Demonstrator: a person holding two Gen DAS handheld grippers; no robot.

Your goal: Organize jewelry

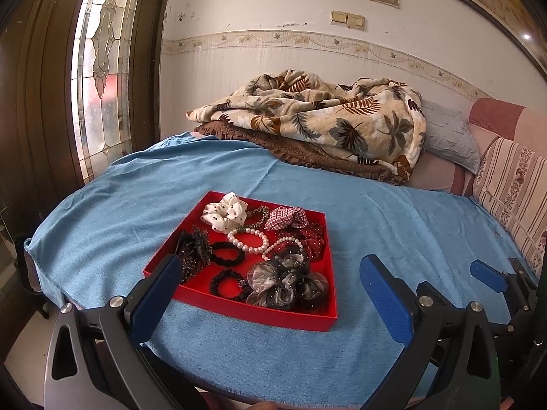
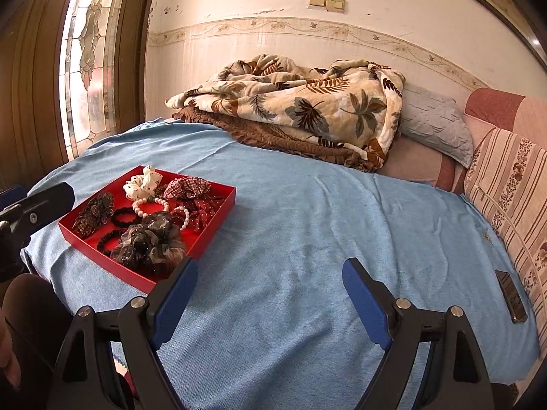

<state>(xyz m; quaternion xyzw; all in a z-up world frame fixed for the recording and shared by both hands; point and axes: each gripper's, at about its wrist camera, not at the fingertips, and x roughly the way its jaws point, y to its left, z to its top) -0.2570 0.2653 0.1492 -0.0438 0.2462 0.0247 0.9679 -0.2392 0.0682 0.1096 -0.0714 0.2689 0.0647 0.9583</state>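
Note:
A red tray [image 1: 239, 311] [image 2: 102, 257] lies on a blue cloth [image 1: 342, 212] [image 2: 307, 222] spread over the bed. In it are a white dotted scrunchie [image 1: 225, 215], a pearl bracelet [image 1: 248, 241], a red checked scrunchie [image 1: 285, 217], a grey-black gauzy scrunchie [image 1: 287, 280] [image 2: 150, 242], black hair ties [image 1: 227, 254] and a dark beaded flower piece [image 1: 193, 249]. My left gripper [image 1: 270, 259] is open, its fingers spread wide in front of the tray's near side with nothing between the pads. To the right of the tray, my right gripper [image 2: 270, 263] stands open over bare cloth.
A leaf-print quilt [image 1: 318, 116] [image 2: 301, 102] is piled at the far side of the bed. Pillows [image 2: 506, 177] line the right edge, and a dark flat object [image 2: 511, 297] lies beside them. A wooden door with stained glass [image 1: 99, 68] stands on the left.

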